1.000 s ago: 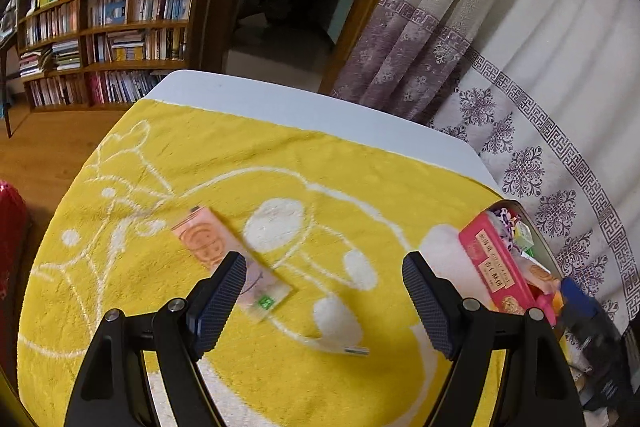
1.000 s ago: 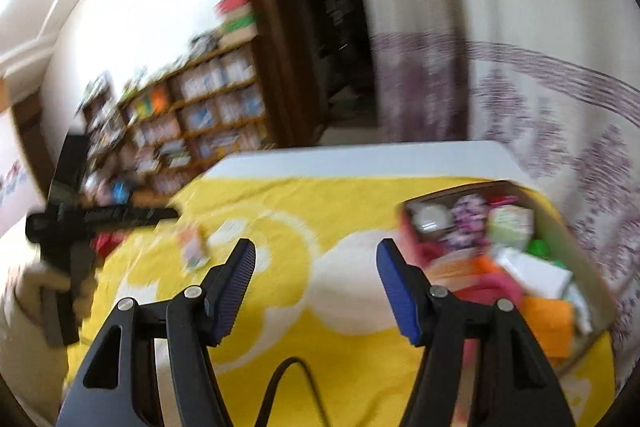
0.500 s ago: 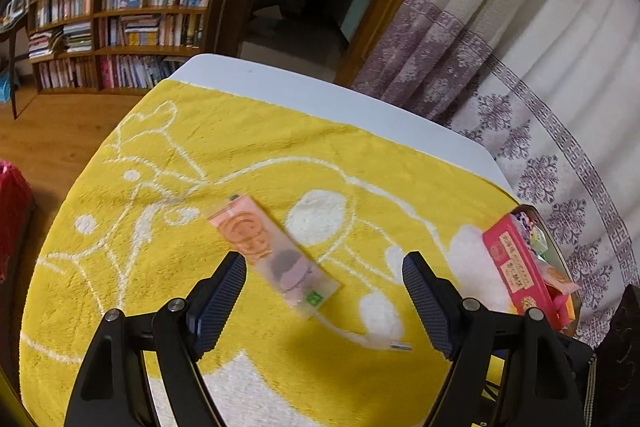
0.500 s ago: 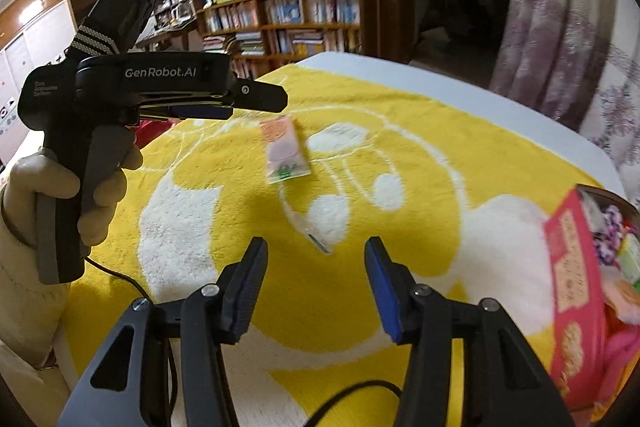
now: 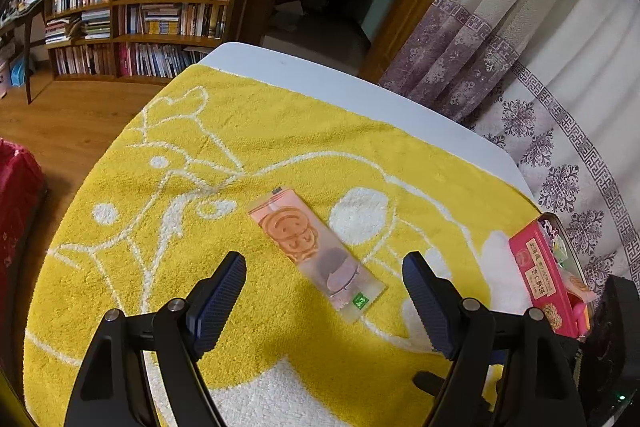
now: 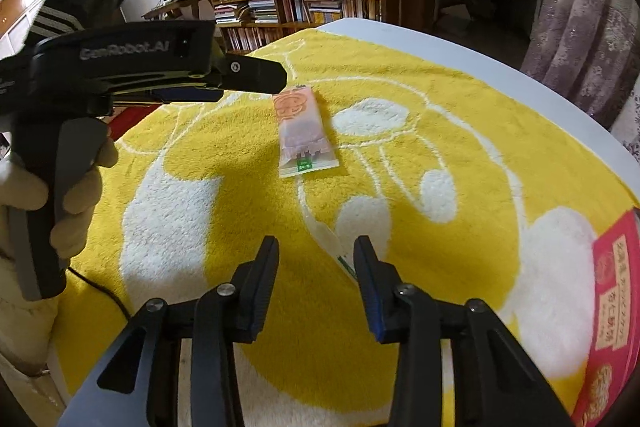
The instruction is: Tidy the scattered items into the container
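The left tool [image 5: 322, 291] is hanging wide open over a snack packet [image 5: 316, 251] lying on the yellow towel [image 5: 240, 131]. The right tool [image 6: 316, 263], empty, has just been closing above a thin sachet [image 6: 326, 239], partly hidden. The container [image 5: 560, 227] is cut off at the edge.

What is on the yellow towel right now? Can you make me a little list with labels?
towel: yellow towel with white drawings, spread on a white table
snack: pink snack packet lying flat in the middle of the towel
small packet: thin clear packet lying near the right gripper
box: container at the towel's edge, already holding a red box
left gripper: open, empty, above the snack packet
right gripper: open, jaws have just been closing, nothing pressed between them
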The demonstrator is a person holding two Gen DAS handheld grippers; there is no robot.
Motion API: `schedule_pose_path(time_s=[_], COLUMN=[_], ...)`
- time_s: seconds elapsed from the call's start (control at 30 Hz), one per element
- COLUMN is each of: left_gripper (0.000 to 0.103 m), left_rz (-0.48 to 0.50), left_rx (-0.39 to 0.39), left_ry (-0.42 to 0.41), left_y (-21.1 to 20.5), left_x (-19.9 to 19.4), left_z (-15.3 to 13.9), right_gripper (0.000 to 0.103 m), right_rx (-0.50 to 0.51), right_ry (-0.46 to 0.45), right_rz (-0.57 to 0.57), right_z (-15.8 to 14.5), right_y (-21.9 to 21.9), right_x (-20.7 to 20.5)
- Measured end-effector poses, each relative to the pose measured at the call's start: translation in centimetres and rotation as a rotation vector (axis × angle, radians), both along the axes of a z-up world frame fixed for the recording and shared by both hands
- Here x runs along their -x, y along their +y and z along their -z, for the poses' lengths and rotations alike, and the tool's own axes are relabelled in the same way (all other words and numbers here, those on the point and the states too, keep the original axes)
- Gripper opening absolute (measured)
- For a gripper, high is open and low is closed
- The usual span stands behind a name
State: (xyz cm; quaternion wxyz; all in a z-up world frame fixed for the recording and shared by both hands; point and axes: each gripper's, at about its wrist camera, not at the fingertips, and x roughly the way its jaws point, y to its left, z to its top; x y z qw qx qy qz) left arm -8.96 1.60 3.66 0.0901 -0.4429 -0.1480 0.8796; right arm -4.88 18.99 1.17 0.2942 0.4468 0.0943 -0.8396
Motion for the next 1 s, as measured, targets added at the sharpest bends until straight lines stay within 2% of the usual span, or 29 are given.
schedule_pose_path(time_s=[0.13,0.27,0.3,0.43,0.47,1.0], left_gripper=[0.082,0.082,0.082,0.082,0.082,0.082], left_rz=[0.009,0.008,0.006,0.008,0.009,0.015], left_rx=[0.001,0.001,0.001,0.008,0.012,0.062], left_ry=[-0.006,-0.013,-0.016,-0.025,-0.026,-0.054], left_y=[0.2,0.1,0.1,0.3,0.3,1.2], left_x=[0.0,0.2,0.3,0.4,0.4,0.6], left_z=[0.2,0.5,0.7,1.0,1.1,2.2], right_gripper=[0.04,0.029,0.023,0.017,0.011,0.012], right_rx=[-0.021,-0.062,-0.066,-0.036,-0.028,0.086], right_ry=[-0.014,0.015,0.02,0.009,0.006,0.107], right_rz=[0.002,0.001,0.001,0.021,0.028,0.202], right_z=[0.9,1.5,1.5,1.5,1.5,-2.2], right_y=[-0.6,-1.1,-1.2,-0.5,-0.3,5.1], right_x=[1.0,0.9,0.9,1.1,1.2,0.5])
